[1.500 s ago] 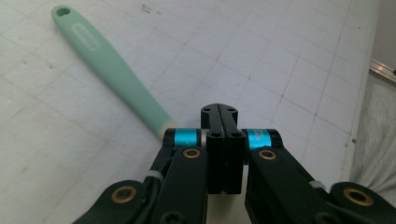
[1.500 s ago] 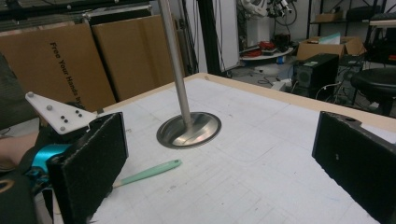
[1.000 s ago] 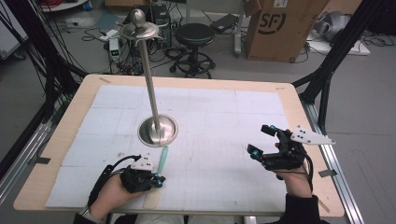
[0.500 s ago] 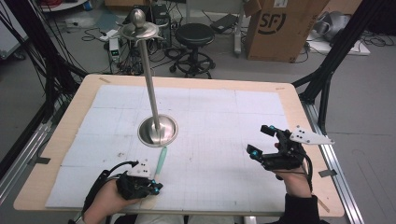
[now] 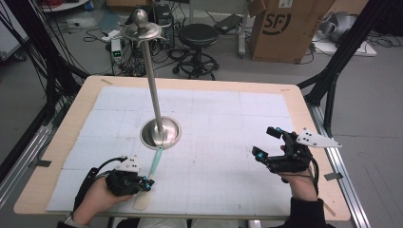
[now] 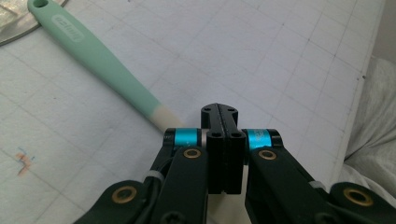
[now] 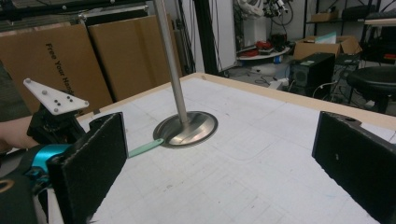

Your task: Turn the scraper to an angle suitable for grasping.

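Left gripper [image 6: 222,112] closed beside spatula [image 6: 93,56] (perhaps touching).

Wooden table [image 5: 304,102]; white gridded mat [image 5: 228,118] bearing steel stand base [image 5: 160,133], green spatula [image 5: 155,164].

High view looks down over the table [image 5: 285,95]; gripper views sit low, sharing the metal stand [image 5: 160,132].

The stand [image 5: 160,133] sits left of centre on the counter [image 5: 294,97]; the spatula [image 5: 155,161] lies before it, touching its base.
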The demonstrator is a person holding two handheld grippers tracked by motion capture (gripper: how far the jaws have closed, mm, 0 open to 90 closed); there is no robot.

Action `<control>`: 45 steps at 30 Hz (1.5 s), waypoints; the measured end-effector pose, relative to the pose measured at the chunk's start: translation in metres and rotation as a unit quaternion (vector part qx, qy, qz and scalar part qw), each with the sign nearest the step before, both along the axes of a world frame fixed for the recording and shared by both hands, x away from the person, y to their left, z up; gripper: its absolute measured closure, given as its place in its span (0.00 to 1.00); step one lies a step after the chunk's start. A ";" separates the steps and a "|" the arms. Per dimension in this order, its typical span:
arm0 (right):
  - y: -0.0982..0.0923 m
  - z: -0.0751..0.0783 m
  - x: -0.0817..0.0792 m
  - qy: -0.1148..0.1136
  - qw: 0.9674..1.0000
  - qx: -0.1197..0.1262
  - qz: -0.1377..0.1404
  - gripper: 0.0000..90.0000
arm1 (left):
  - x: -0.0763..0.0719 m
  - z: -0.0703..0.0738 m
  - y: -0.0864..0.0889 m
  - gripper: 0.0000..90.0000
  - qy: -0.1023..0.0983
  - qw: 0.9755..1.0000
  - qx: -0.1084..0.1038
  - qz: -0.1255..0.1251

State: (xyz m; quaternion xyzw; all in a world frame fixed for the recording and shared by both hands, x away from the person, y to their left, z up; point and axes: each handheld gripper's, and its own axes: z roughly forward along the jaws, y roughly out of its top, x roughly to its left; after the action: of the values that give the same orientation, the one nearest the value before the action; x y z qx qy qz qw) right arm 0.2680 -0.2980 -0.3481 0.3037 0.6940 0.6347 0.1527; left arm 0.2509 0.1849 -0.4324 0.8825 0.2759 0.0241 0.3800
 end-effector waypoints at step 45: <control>0.006 -0.006 0.003 0.013 1.000 -0.009 0.002 0.02 | 0.034 -0.010 -0.088 1.00 -0.048 0.999 -0.007 -0.001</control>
State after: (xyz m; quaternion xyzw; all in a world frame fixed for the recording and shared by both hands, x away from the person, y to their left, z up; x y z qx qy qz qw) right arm 0.2708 -0.2923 -0.3541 0.3091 0.7024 0.6244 0.1454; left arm 0.2847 0.0966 -0.4428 0.8782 0.2562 0.0645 0.3987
